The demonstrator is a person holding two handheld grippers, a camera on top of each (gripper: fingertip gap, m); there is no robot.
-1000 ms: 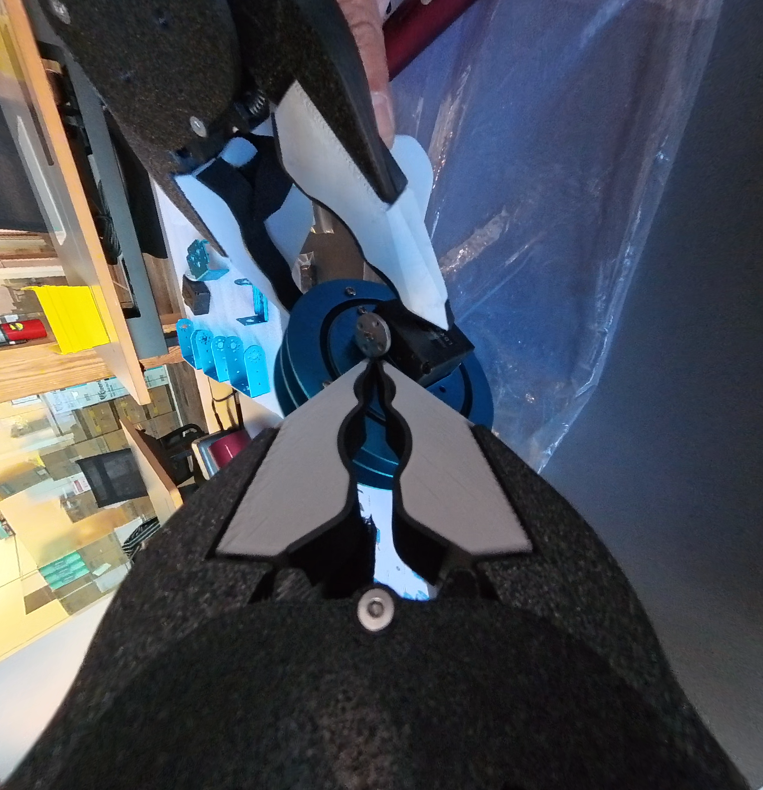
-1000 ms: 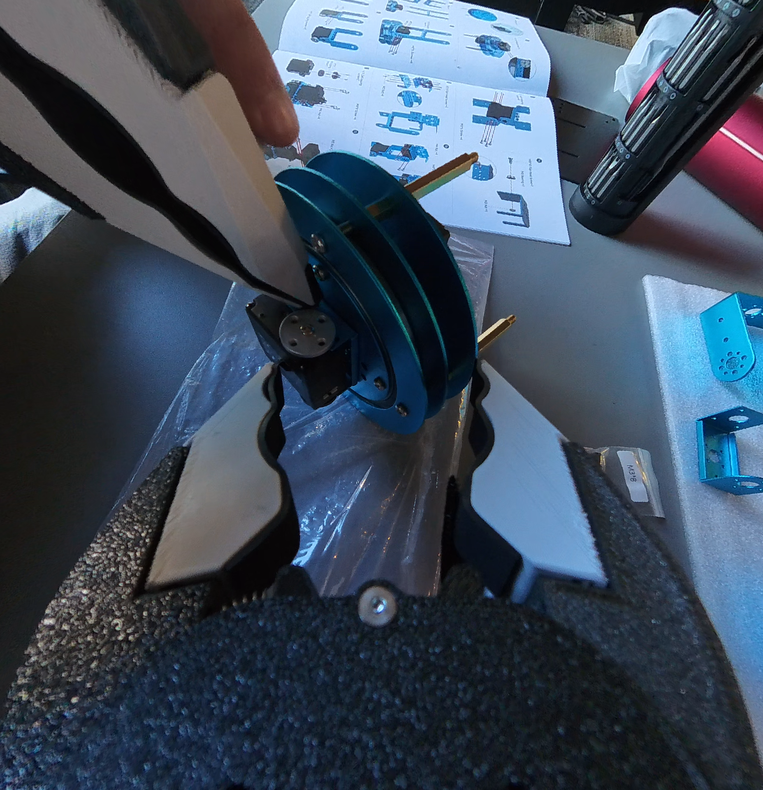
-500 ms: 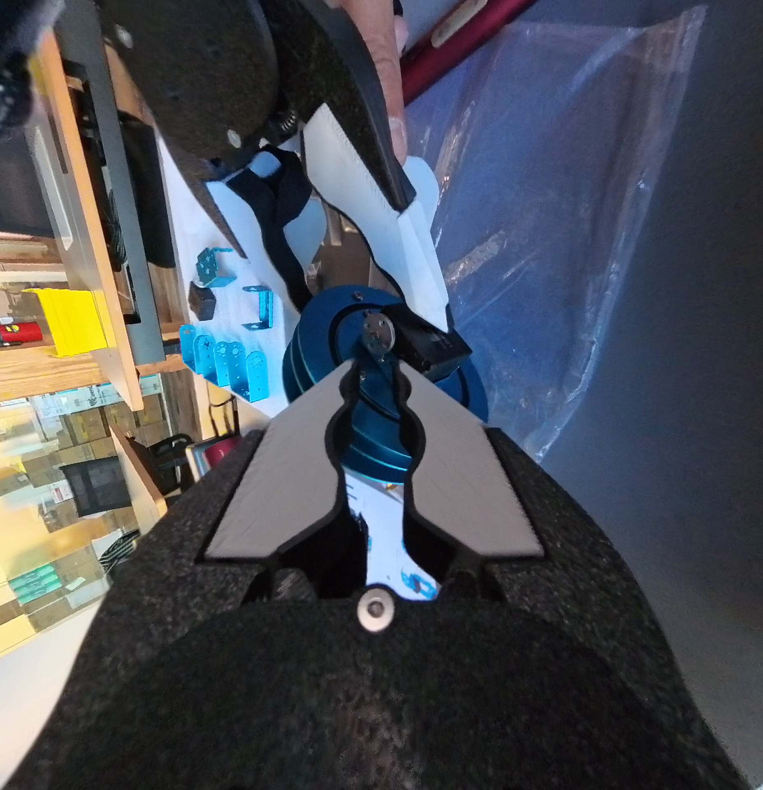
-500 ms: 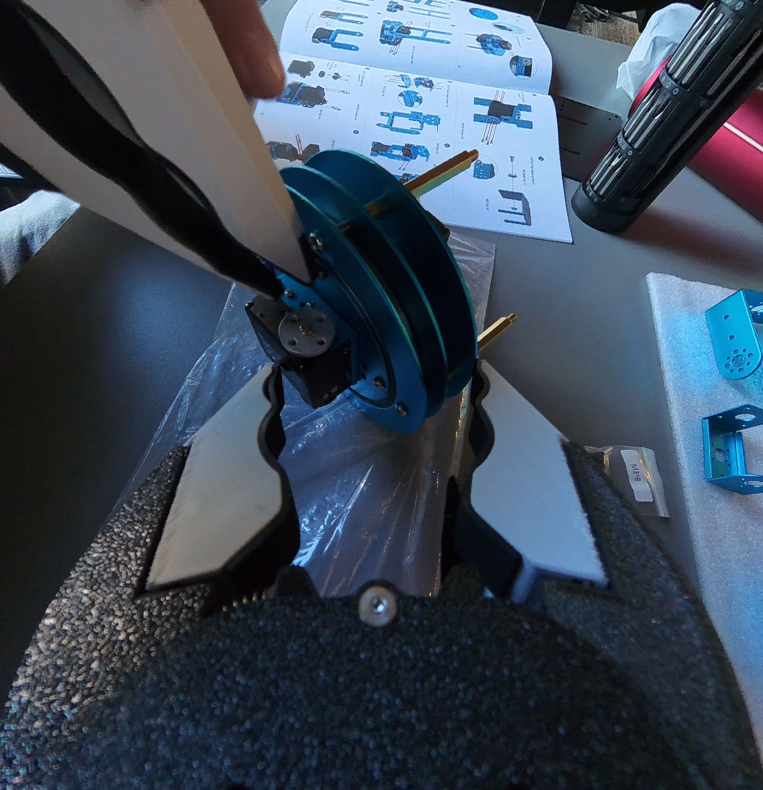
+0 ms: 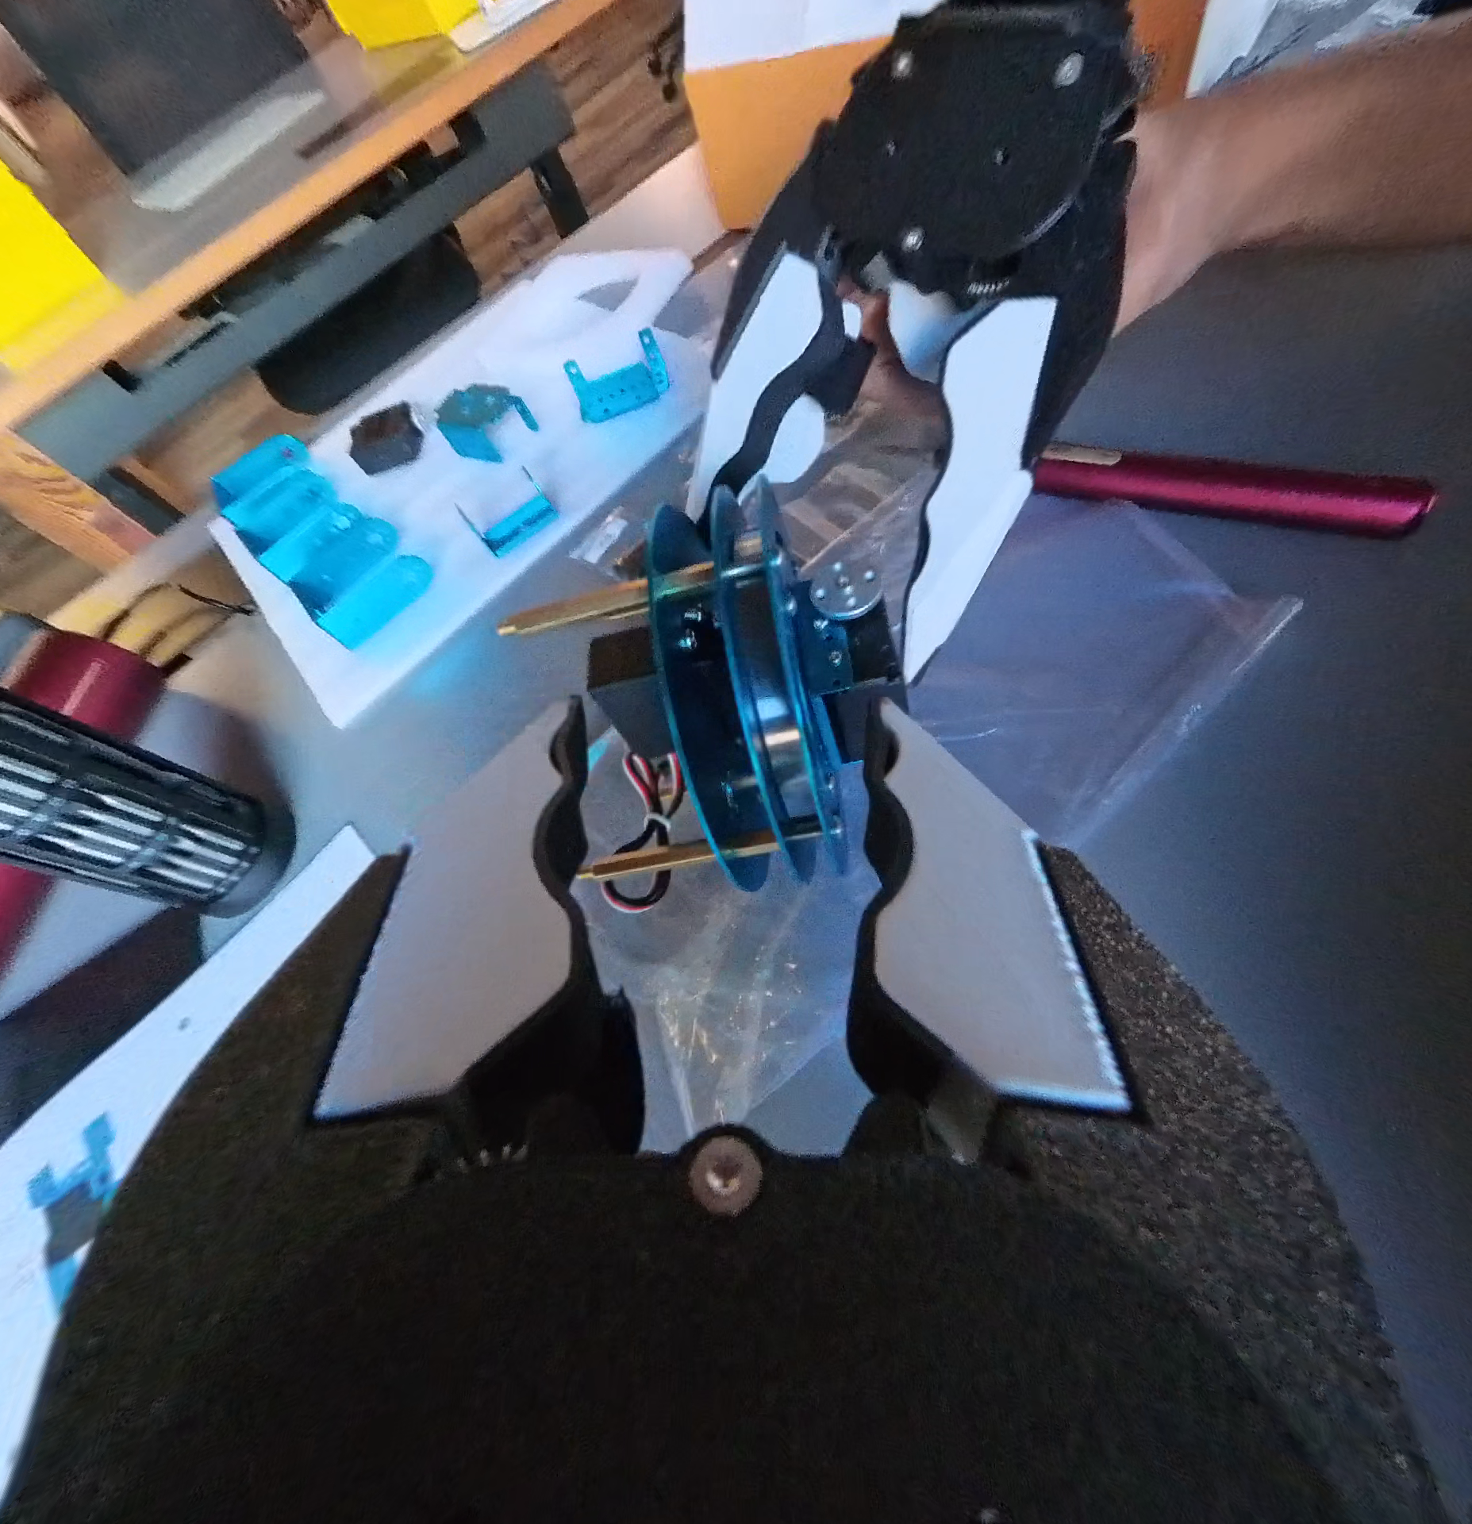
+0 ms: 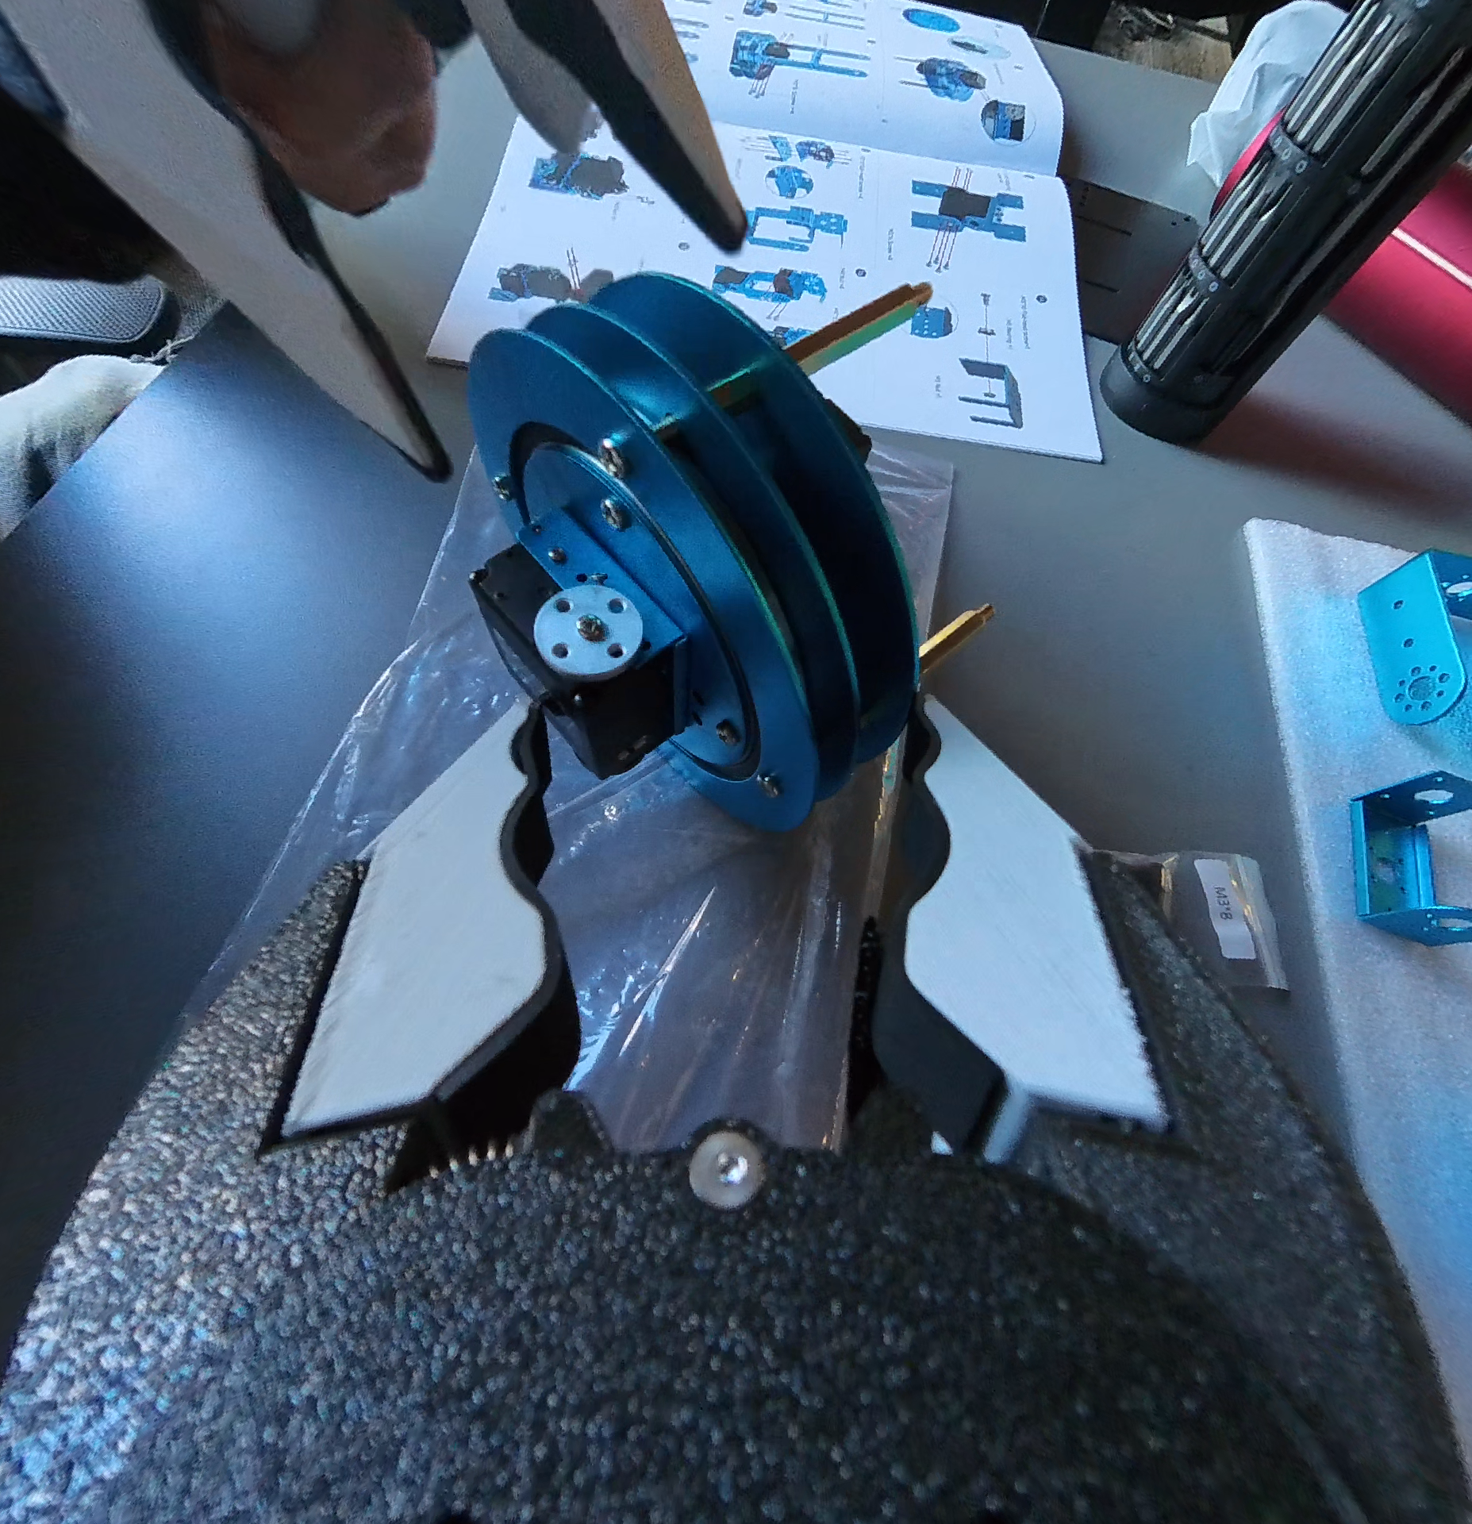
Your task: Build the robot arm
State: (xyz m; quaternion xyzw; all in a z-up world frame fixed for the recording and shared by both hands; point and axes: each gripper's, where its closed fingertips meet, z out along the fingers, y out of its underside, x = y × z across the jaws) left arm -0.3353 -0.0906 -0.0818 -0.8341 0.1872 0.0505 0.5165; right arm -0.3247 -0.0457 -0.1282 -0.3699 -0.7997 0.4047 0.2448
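Blue disc assembly (image 6: 699,552) stands on edge on the clear plastic bag (image 6: 683,932), its brass-standoff axis running sideways — right gripper (image 6: 720,726) straddles it, fingers spread wide, seemingly just touching its two ends. Left gripper (image 5: 720,722) faces it from the opposite side, fingers spread too, holding nothing.

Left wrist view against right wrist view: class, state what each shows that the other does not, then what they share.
Only the left wrist view shows the red, white and black servo wires and a person's forearm. Only the right wrist view shows the open instruction booklet and a small labelled bag. Both show the blue disc assembly on clear plastic.
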